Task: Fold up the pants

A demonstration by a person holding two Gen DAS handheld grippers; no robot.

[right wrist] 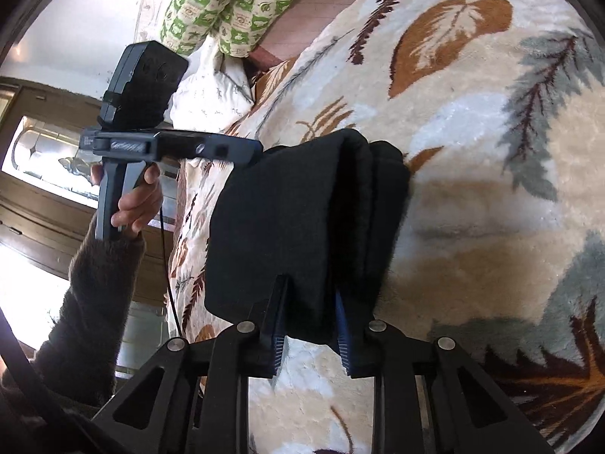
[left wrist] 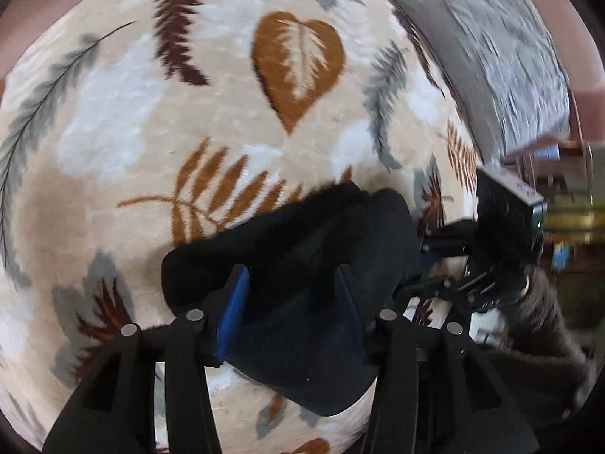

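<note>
The black pants (left wrist: 302, 249) hang as a folded bundle above the leaf-patterned blanket (left wrist: 151, 113). My left gripper (left wrist: 291, 283) is shut on one end of the pants, blue pads pressed into the cloth. My right gripper (right wrist: 310, 287) is shut on the other end of the same pants (right wrist: 295, 208). Several layers of fabric show at the fold. The right gripper's body shows at the right in the left wrist view (left wrist: 503, 234). The left gripper's body, held by a hand, shows at the left in the right wrist view (right wrist: 151, 143).
The blanket (right wrist: 491, 151) covers a bed. A grey patterned cloth (left wrist: 491, 38) lies at the far right edge. A green and cream printed fabric (right wrist: 234, 0) and a white pillow (right wrist: 211, 90) lie at the bed's far end. Wooden furniture (right wrist: 38, 196) stands beside the bed.
</note>
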